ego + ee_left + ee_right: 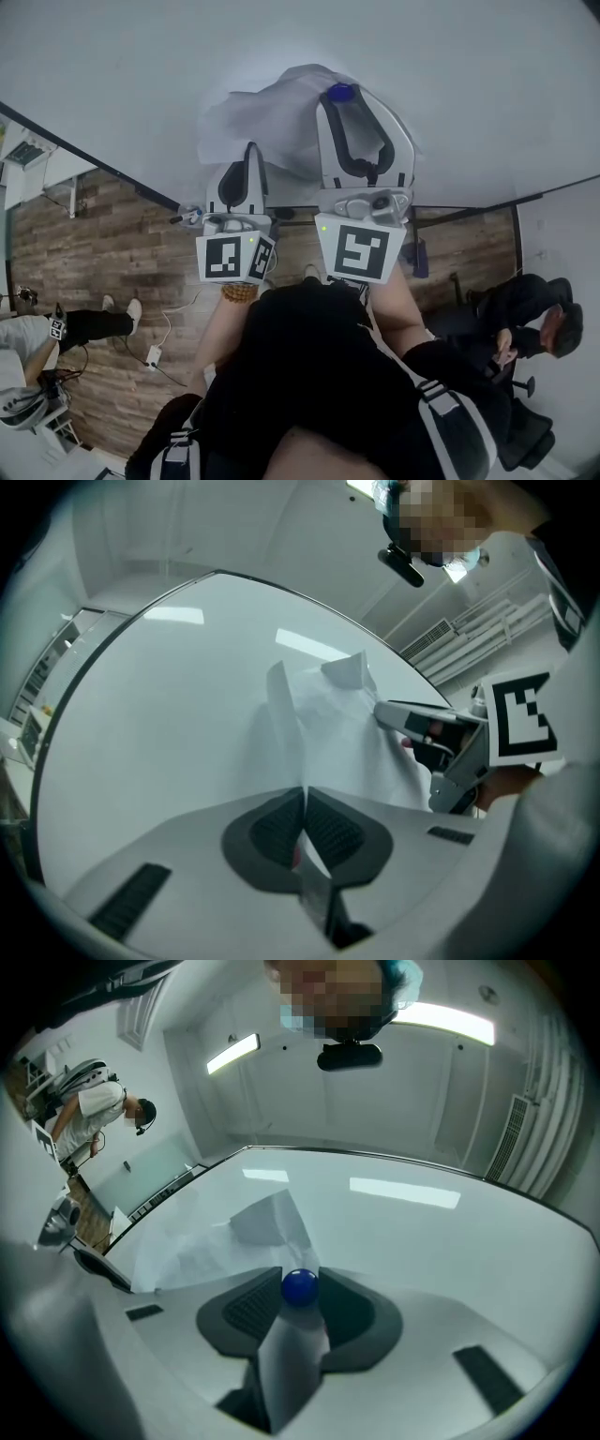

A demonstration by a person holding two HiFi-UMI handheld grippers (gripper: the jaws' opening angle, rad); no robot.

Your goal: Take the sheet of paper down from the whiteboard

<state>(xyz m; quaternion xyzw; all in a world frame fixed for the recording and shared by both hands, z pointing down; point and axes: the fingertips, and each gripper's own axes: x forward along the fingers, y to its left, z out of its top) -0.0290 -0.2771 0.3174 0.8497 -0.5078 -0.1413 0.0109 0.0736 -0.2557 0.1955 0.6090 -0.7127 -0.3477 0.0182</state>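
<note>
Seemingly left tool (305, 797) and right tool (300, 1288) both pinch the crumpled paper (330, 714).

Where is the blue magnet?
In the right gripper view, the magnet sits middle-low, between the right gripper's jaws, touching the paper in front of the whiteboard.

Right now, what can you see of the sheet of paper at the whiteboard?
The sheet of paper is white, thin and crumpled, bulging off the whiteboard with a corner folded over. The left tool is shut on one fold; the right tool pinches another, with a blue ball at its tips.
</note>
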